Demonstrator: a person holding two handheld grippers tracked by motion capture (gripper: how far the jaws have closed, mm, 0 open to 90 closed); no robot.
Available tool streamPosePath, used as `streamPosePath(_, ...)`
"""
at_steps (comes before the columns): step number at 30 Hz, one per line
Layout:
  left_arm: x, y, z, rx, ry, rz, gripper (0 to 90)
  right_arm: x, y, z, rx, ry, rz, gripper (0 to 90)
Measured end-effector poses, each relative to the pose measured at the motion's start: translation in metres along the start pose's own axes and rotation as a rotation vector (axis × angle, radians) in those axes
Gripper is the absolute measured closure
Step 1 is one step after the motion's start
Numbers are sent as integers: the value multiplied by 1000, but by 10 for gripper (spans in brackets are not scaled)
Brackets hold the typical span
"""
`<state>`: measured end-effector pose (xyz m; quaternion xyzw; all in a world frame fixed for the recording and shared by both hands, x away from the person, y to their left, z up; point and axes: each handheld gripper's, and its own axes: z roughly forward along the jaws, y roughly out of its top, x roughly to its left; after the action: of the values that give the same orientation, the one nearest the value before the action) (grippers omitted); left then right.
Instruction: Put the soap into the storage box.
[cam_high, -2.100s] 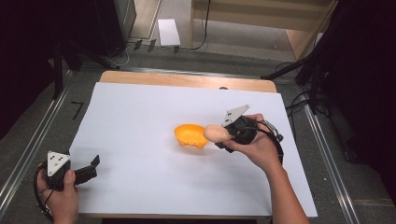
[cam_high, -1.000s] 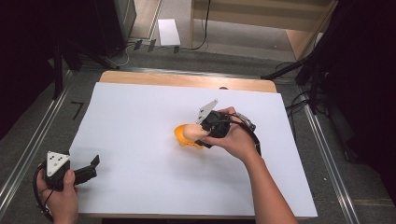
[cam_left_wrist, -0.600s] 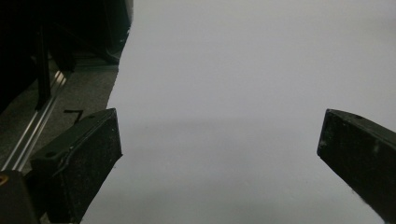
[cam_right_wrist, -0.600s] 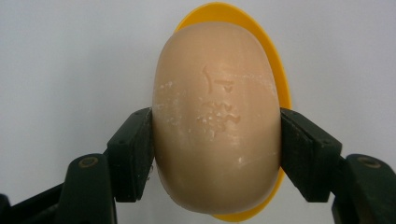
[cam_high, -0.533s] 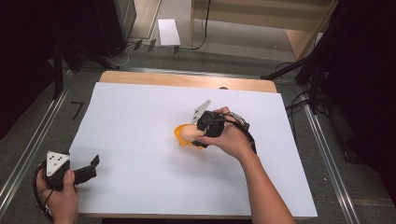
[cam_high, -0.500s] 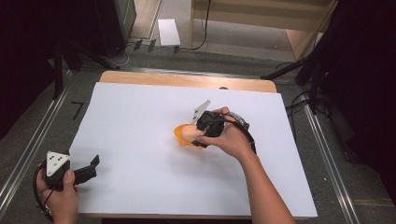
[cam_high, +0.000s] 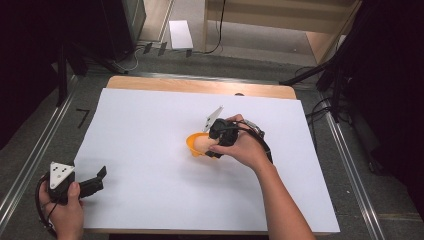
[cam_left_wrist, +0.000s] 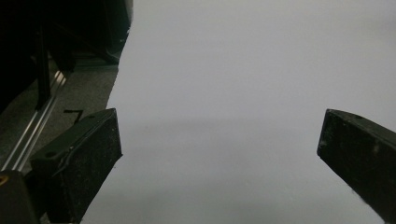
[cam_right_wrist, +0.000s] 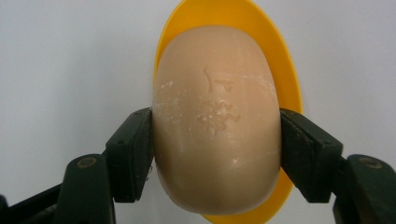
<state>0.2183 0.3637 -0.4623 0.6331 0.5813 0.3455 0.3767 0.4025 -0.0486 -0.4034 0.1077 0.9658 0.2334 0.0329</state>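
You see a pale beige oval soap bar (cam_right_wrist: 217, 123), stamped on top, lying over a shallow yellow plastic dish (cam_right_wrist: 273, 44), just right of the sheet's centre.

This looked like a lab recording bay: a white-covered table (cam_high: 150, 125) stood between metal floor rails (cam_high: 30, 160), with cables (cam_high: 320, 107) and dark stands (cam_high: 62, 65) around it.

I count one soap bar (cam_right_wrist: 217, 123), one yellow dish (cam_right_wrist: 285, 70) under it, two tongs, and one white sheet (cam_high: 150, 130).

We can read no words or numbers; the soap bar (cam_right_wrist: 217, 121) bears an embossed stamp too faint to read.
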Motion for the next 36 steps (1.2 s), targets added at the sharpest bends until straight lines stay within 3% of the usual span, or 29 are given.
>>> streamPosePath(11,0,0,0,-1,0,-1,1,0,-1,-5,-30,-18,4,313)
streamPosePath(18,0,0,0,-1,0,0,1,0,-10,-15,-90,-42,34,295)
streamPosePath(25,0,0,0,-1,1,0,2,-1,-29,-29,-148,-82,96,290)
streamPosePath(32,0,0,0,-2,2,1,2,0,-47,-34,-186,-64,148,233)
streamPosePath(36,0,0,0,-2,2,1,2,3,-55,-33,-168,-67,175,186)
